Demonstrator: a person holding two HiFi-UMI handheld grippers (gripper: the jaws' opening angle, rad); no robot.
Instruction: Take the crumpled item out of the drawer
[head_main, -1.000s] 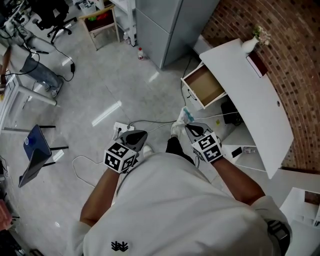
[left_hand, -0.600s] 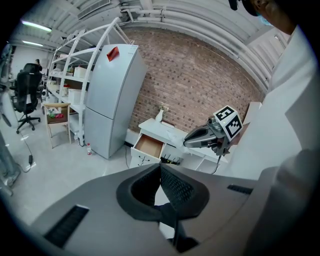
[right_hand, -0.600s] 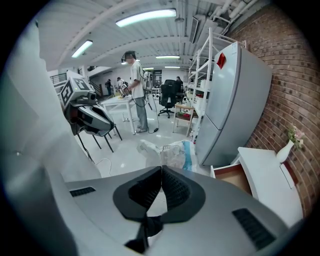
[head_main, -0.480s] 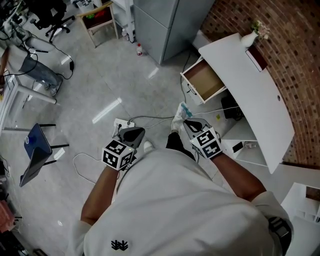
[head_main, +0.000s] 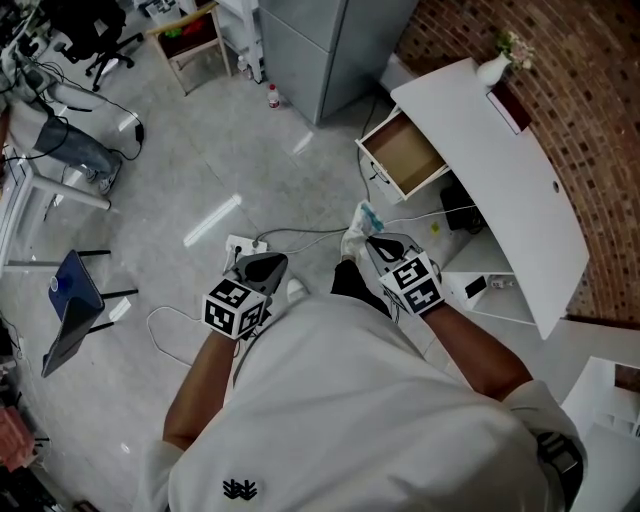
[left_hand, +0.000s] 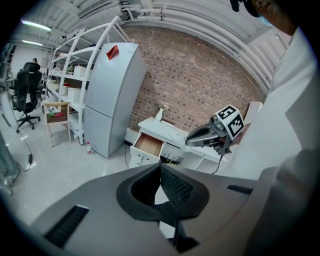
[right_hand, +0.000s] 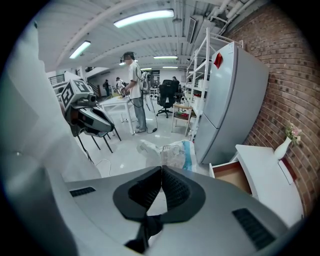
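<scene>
I have the right gripper (right_hand: 161, 169) with its jaws pressed together on the crumpled item (right_hand: 169, 152), a white wad with a blue edge that bulges out past the tips. The item is out in the open air above the floor, well apart from the drawer (head_main: 407, 155), which stands pulled out of the white desk (head_main: 500, 170) and shows only a bare wooden bottom. So I judge the taking-out is as good as done, and what is left is to carry the wad off cleanly.

To do that well, I would hold the pinch firm, because only a fold of the wad seems to be caught and the rest hangs loose. I would move it slowly and level, so nothing shakes free, and steer wide of the cables (head_main: 300, 238) lying on the floor below.

The left gripper (left_hand: 160, 167) has its jaws closed on each other with nothing between them. It sits low beside the right one, not touching it, and has no part in this step.

By my count:
- one crumpled item
- one open drawer
- two grippers
- one desk
- one vase (head_main: 494, 67) on the desk's far end
- one grey fridge (head_main: 320, 45)
- one small bottle (head_main: 272, 97) on the floor near the fridge
</scene>
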